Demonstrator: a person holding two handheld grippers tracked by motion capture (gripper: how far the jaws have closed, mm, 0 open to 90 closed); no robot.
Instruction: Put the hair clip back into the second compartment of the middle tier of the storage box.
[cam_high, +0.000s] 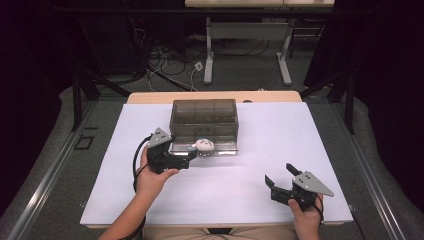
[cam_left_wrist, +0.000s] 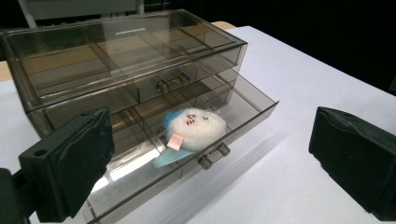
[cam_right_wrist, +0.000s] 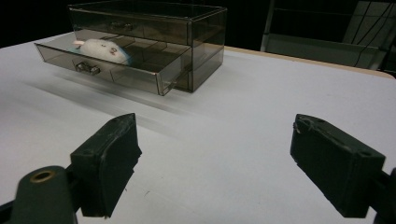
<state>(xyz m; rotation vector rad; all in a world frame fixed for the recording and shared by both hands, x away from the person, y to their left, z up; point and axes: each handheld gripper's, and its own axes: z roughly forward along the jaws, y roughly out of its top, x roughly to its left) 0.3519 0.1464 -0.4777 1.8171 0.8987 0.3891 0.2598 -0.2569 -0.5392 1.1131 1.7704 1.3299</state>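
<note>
Left gripper (cam_left_wrist: 210, 154) jaws spread wide, just before the open lower drawer (cam_left_wrist: 243, 122) holding plush toy (cam_left_wrist: 194, 127). Right gripper (cam_right_wrist: 215, 158) spread, empty, well apart from organizer (cam_right_wrist: 187, 28).

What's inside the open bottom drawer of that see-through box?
A fluffy white toy with a small face lies in the open lower drawer, on something light blue. What is beneath the toy is covered.

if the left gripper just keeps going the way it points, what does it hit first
Probably the white plush toy lying in the open lower drawer of the smoky clear organizer. The left gripper is open, and the drawer's front edge lies just below that line, so depth is uncertain.
</note>
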